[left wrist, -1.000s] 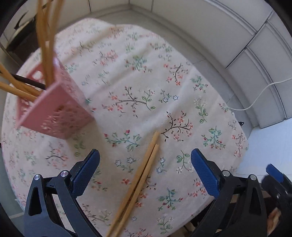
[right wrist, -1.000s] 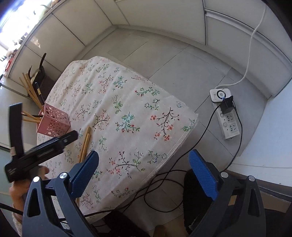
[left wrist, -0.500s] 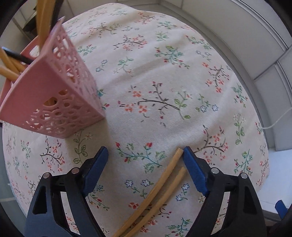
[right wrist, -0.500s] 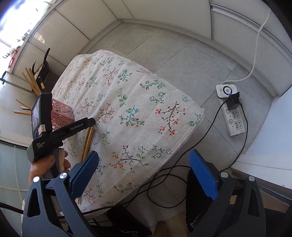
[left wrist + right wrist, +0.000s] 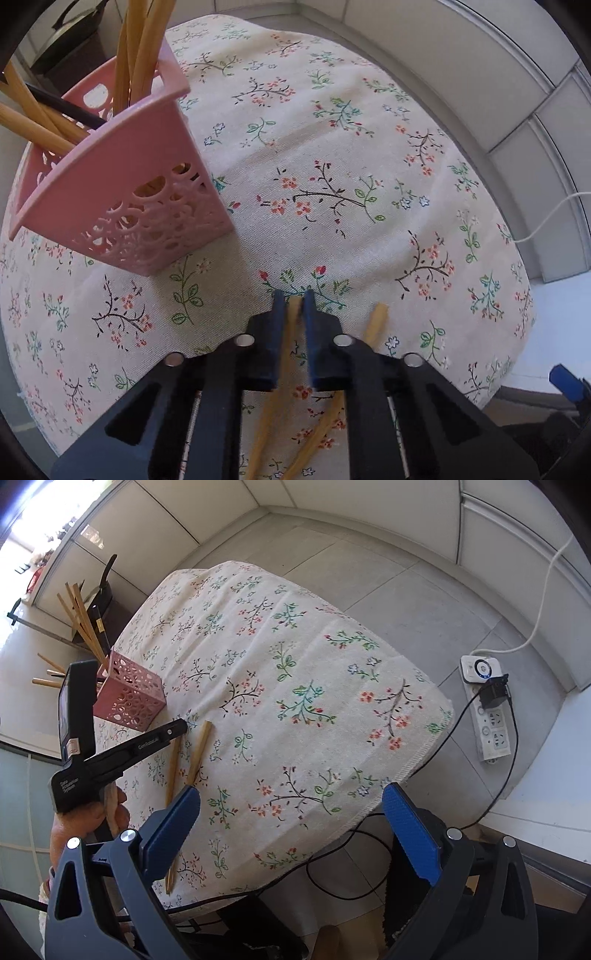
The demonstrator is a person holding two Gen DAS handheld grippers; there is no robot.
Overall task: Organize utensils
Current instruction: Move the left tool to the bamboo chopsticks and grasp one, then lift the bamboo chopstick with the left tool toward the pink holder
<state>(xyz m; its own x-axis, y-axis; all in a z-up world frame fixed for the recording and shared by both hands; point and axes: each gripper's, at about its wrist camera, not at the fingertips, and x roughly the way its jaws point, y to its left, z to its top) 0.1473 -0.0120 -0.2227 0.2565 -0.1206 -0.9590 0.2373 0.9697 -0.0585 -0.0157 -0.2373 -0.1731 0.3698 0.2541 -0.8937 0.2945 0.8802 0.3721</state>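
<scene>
Two wooden chopsticks lie on the floral tablecloth (image 5: 332, 110). My left gripper (image 5: 293, 299) points down at them. Its jaws are closing, and its blue pads pinch the tip of the left chopstick (image 5: 294, 308). The other chopstick (image 5: 375, 325) lies loose just to its right. A pink openwork holder (image 5: 122, 199) with several chopsticks (image 5: 136, 55) stands up-left of it. In the right wrist view the left gripper (image 5: 181, 728) touches down beside both chopsticks (image 5: 199, 749) and the holder (image 5: 129, 698). My right gripper (image 5: 291, 823) hangs open over the table's near edge, with nothing in it.
The small cloth-covered table (image 5: 295, 664) drops off on all sides to a tiled floor. A white power strip (image 5: 487, 716) and black cables (image 5: 369, 849) lie on the floor at the right. A hand (image 5: 81, 823) holds the left gripper. A dark chair (image 5: 107, 587) stands behind the table.
My left gripper came down towards the holder and over the chopsticks. Its jaws went from wide open to closed around one chopstick. The right gripper drifted a little and stayed open.
</scene>
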